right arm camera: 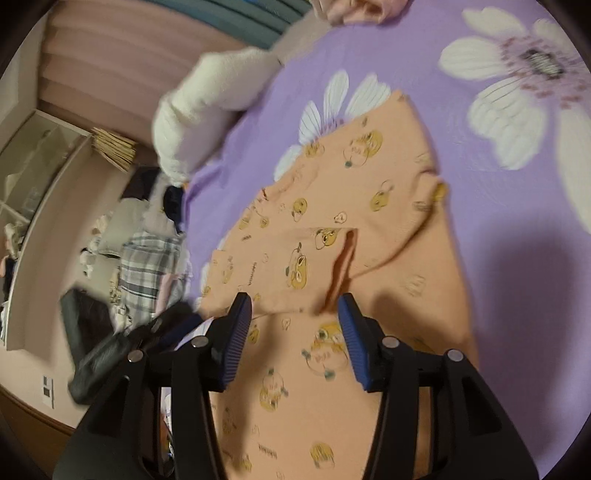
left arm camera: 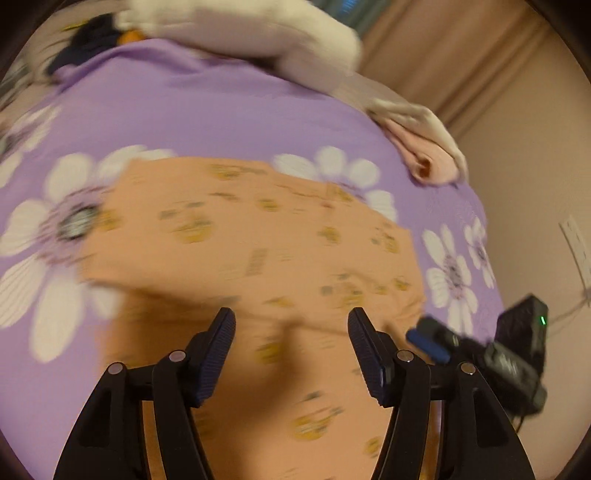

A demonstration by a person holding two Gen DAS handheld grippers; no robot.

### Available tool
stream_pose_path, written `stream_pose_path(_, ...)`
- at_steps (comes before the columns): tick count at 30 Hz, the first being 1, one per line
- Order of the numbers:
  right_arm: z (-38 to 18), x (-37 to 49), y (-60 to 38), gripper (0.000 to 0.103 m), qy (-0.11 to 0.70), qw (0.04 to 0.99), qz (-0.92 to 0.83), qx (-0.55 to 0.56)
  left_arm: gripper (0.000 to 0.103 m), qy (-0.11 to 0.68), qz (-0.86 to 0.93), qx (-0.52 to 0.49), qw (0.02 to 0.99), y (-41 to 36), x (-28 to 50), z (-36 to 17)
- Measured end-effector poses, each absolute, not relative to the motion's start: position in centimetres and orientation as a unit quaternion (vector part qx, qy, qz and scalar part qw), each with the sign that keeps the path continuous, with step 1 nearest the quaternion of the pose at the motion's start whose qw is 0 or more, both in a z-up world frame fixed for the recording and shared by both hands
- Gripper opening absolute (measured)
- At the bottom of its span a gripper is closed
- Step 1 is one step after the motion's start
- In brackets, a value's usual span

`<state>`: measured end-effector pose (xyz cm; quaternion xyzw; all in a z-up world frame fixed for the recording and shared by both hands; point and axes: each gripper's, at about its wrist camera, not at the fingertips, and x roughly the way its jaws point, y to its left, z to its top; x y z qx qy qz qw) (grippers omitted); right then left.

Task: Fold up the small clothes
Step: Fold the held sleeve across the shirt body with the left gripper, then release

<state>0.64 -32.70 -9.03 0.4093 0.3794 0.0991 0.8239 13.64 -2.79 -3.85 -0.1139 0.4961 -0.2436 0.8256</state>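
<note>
A small orange garment (left arm camera: 258, 240) with yellow cartoon prints lies on a purple flowered bedsheet (left arm camera: 184, 110). It also shows in the right wrist view (right arm camera: 332, 229), with one part folded over the body. My left gripper (left arm camera: 291, 321) is open and empty just above the garment's near part. My right gripper (right arm camera: 295, 306) is open and empty over the garment's near edge. The right gripper's body (left arm camera: 480, 347) shows at the right of the left wrist view.
A folded pink cloth (left arm camera: 424, 155) lies at the sheet's far right edge. A white fluffy blanket (left arm camera: 258, 33) lies along the back, also in the right wrist view (right arm camera: 207, 110). Clothes (right arm camera: 147, 258) and a shelf (right arm camera: 37, 177) stand beside the bed.
</note>
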Motion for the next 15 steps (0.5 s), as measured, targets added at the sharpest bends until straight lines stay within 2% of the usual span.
stream_pose_path(4, -10.3, 4.1, -30.7, 0.047, 0.427, 0.816, 0.072, 0.382, 0.062, 0.503, -0.188, -0.127, 0.834, 2.7, 13.0, -5.2)
stream_pose_path(6, -10.4, 4.8, -29.9, 0.018, 0.439, 0.819, 0.069, 0.363, 0.062, 0.509, -0.164, -0.146, 0.832, 5.3, 12.9, -6.0)
stream_pose_path(8, -9.7, 5.6, -28.8, 0.009, 0.444, 0.832, 0.062, 0.325, 0.062, 0.513, -0.148, -0.158, 0.831, 7.0, 13.1, -6.3)
stream_pose_path(11, -6.9, 6.1, -28.2, 0.006, 0.42, 0.865, 0.052, 0.271, 0.062, 0.511, -0.133, -0.177, 0.831, 8.9, 13.4, -6.5)
stream_pose_path(15, -3.0, 5.3, -30.1, 0.006, 0.372, 0.892, 0.04, 0.253, 0.062, 0.504, -0.133, -0.188, 0.832, 9.3, 13.7, -6.4)
